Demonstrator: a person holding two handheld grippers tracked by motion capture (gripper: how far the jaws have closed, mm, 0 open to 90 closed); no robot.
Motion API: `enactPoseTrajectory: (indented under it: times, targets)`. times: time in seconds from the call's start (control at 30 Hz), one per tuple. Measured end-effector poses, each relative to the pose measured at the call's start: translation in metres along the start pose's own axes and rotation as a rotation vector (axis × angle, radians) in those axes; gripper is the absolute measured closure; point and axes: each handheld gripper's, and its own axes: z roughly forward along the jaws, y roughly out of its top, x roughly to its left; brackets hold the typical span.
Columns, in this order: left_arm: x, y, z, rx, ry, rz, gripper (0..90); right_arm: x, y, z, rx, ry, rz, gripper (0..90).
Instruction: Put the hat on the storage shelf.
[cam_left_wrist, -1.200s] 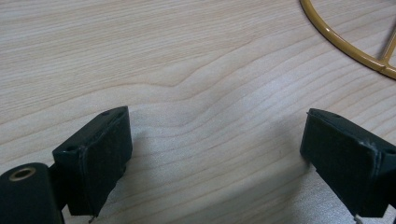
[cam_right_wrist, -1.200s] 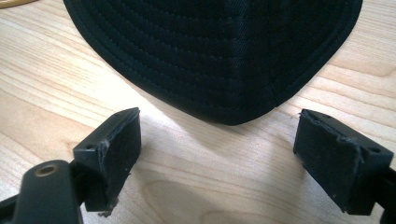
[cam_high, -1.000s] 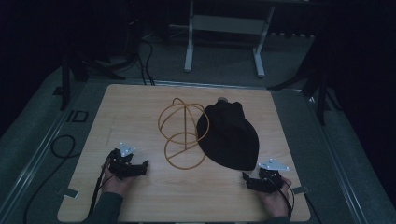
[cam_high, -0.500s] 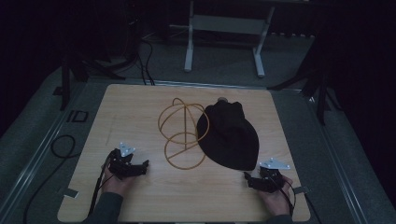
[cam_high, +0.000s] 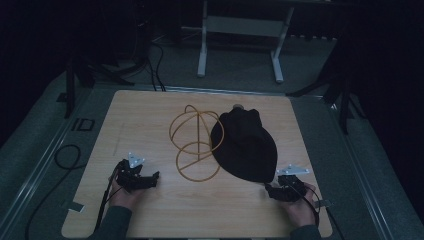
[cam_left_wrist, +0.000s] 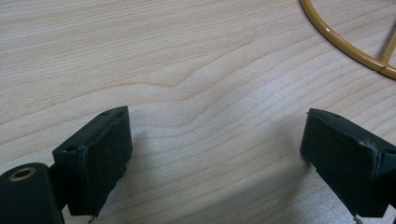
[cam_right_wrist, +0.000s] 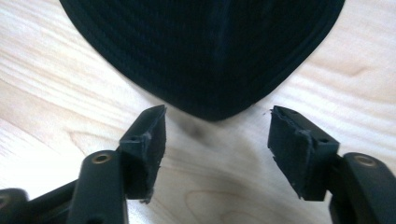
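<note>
I'm holding the left gripper (cam_high: 150, 176) low over the near left part of the wooden table (cam_high: 150, 115), its jaws standing wide apart with bare wood between them — in the left gripper view the fingertips (cam_left_wrist: 100, 144) are framing nothing but grain, and a curve of the yellow wire frame (cam_left_wrist: 345, 44) is crossing the far corner. On the near right I'm keeping the right gripper (cam_high: 270, 191) just short of the black cap (cam_high: 245, 145). Its jaws have just been closing, yet they are standing apart with nothing pinched — in the right gripper view the cap's pointed near edge (cam_right_wrist: 210, 60) is lying just beyond the fingertips (cam_right_wrist: 149, 135), not between the pads. The cap is lying flat on the right half of the table, its far end reaching toward the back edge. The wire frame (cam_high: 192, 145) is lying just left of it at mid-table, its far loop running against the cap's left side.
</note>
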Motion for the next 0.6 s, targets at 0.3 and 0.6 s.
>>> enactPoseTrajectory:
  times: [0.3, 0.6]
  targets:
    - [0.000, 0.000, 0.000, -0.003, 0.000, -0.003, 9.5, 0.001, 0.022, -0.008, 0.030, 0.051, -0.055, 37.7]
    - [0.000, 0.000, 0.000, -0.001, -0.001, -0.003, 9.4, -0.001, 0.046, -0.012, 0.024, 0.087, -0.067, 36.2]
